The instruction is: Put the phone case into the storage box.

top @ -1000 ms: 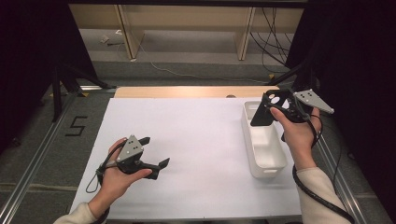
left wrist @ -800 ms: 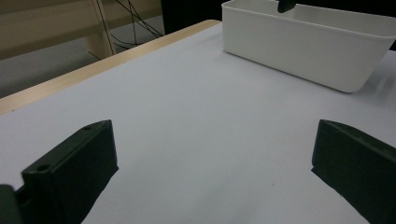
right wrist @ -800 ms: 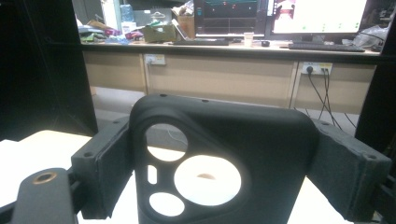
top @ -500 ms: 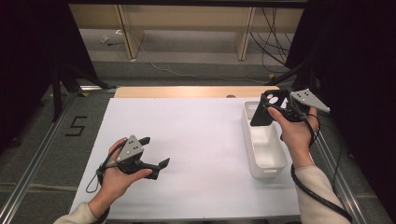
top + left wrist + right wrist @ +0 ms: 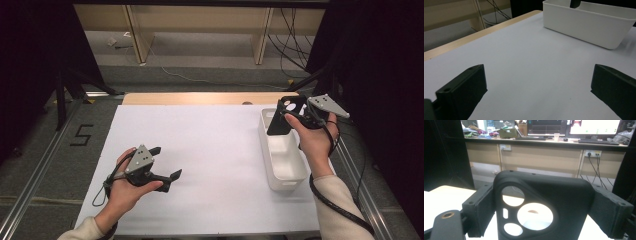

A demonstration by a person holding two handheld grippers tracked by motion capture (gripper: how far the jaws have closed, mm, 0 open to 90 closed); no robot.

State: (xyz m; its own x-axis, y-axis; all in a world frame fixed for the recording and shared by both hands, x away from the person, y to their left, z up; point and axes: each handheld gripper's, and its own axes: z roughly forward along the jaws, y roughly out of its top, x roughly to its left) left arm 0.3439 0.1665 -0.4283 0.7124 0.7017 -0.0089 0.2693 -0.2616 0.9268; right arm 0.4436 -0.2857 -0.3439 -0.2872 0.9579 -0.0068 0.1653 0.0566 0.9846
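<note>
A black phone case [image 5: 283, 118] with round camera cut-outs hangs upright over the far end of the white bin [image 5: 280, 186]. My right gripper [image 5: 294, 111] is shut on it. In the right gripper view the phone case [image 5: 566, 195] sits clamped by its side edges between the two pads, inside my right gripper [image 5: 545, 203]. My left gripper [image 5: 166, 163] rests low over the white table at the near left, open and with nothing in it. In the left gripper view my left gripper [image 5: 539, 90] has bare table between its jaws, and the bin [image 5: 586, 25] stands beyond.
The white table top [image 5: 210, 150] spreads between the two hands. A wooden strip [image 5: 200, 98] runs along its far edge. Metal rails [image 5: 35, 170] flank the table. Shelving legs and cables stand on the floor behind.
The right hand with the phone case has drifted slightly to the left over the bin. The left hand has stayed put.
</note>
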